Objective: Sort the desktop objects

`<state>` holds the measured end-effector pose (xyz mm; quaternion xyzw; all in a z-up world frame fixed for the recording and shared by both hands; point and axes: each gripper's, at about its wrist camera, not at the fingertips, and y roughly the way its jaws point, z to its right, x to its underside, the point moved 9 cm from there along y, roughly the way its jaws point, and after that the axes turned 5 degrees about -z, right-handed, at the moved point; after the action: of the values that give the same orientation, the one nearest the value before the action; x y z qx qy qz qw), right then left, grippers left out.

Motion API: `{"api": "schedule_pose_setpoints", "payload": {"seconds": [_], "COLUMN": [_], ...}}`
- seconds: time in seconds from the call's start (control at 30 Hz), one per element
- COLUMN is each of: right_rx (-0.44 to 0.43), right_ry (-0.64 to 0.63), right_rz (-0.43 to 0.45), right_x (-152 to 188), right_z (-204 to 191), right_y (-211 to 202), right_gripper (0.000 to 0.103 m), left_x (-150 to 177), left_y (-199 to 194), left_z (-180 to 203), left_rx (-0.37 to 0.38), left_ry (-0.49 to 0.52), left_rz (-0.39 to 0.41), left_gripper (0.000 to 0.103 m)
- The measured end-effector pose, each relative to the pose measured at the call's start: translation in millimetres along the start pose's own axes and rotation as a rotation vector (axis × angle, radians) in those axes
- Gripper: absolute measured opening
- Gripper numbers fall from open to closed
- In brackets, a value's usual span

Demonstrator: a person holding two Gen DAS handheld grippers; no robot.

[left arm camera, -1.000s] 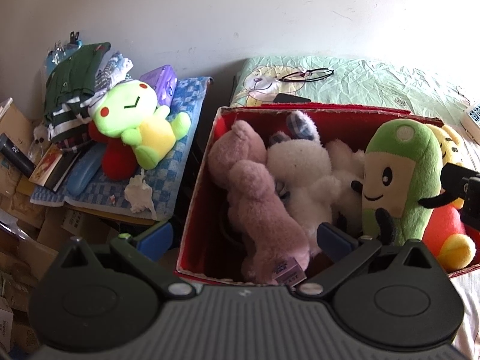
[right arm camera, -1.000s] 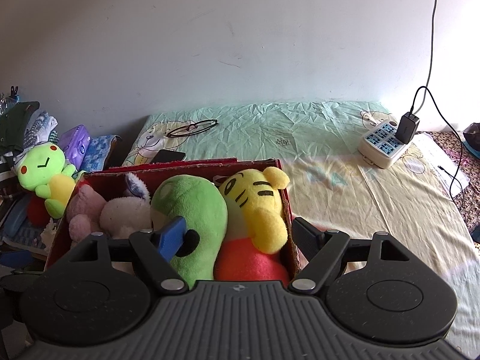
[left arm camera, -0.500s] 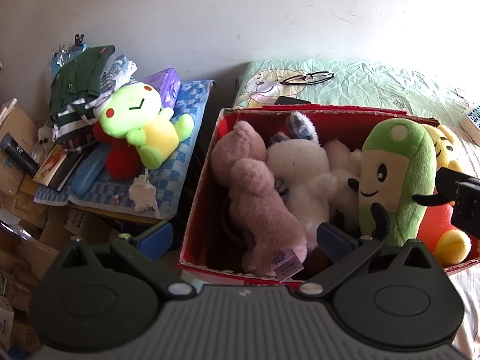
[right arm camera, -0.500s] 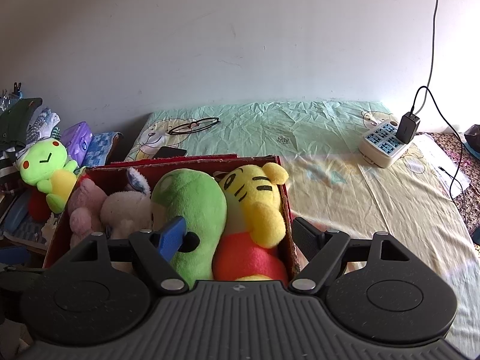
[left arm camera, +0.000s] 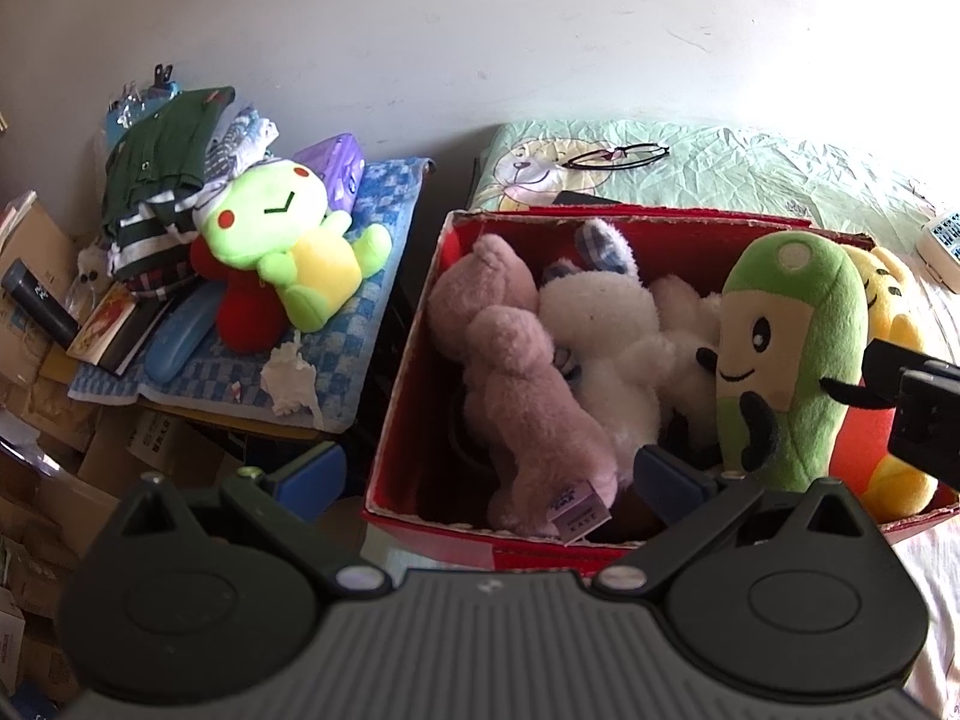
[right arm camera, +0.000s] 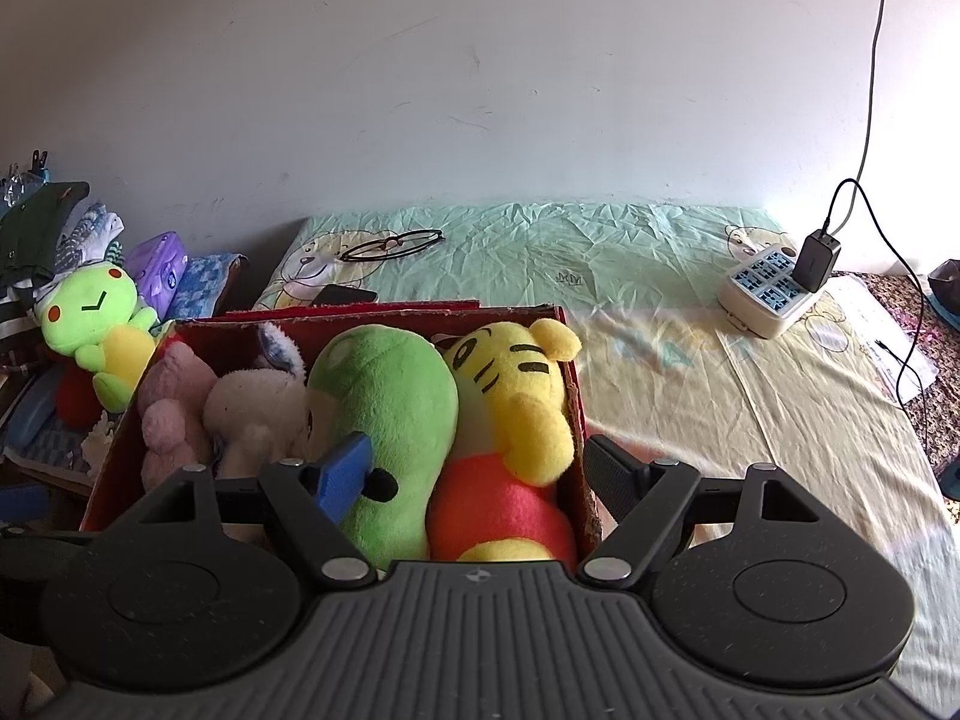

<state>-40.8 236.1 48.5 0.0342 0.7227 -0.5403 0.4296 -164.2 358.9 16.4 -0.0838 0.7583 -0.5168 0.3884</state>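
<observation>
Two claws, both wide open, nothing gripped. Your right claw [right arm camera: 474, 468] hangs over the near right end of the red box [right arm camera: 366, 318]; its blue pad sits against the green plush [right arm camera: 384, 414], the tiger [right arm camera: 516, 402] lies between the jaws. Your left claw [left arm camera: 486, 474] straddles the box's near left corner, pink plush [left arm camera: 522, 396] just ahead. Frog [left arm camera: 288, 252] lies outside the box, up-left on the blue cloth [left arm camera: 372, 312], long axis slanting toward the box; left claw is nearer. Vs. a sec ago: left view slid slightly, right unchanged, toys unmoved.
</observation>
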Motion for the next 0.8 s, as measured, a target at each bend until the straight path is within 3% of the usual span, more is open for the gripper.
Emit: {"api": "schedule_pose_setpoints", "payload": {"seconds": [0.5,0.8], "right_rx": [0.037,0.044], "right_ry": [0.009,0.006], "right_rz": [-0.021,-0.027], "right_x": [16.0,24.9], "right_z": [-0.1,-4.1], "right_y": [-8.7,-14.2], "right_gripper": [0.080,0.080], "left_x": [18.1,30.3], "left_y": [-6.1,-8.4], "left_z": [8.8,2.1], "left_rx": [0.073,0.078], "left_ry": [0.034,0.019], "left_rz": [-0.013,-0.018], "left_gripper": [0.102,0.102]}}
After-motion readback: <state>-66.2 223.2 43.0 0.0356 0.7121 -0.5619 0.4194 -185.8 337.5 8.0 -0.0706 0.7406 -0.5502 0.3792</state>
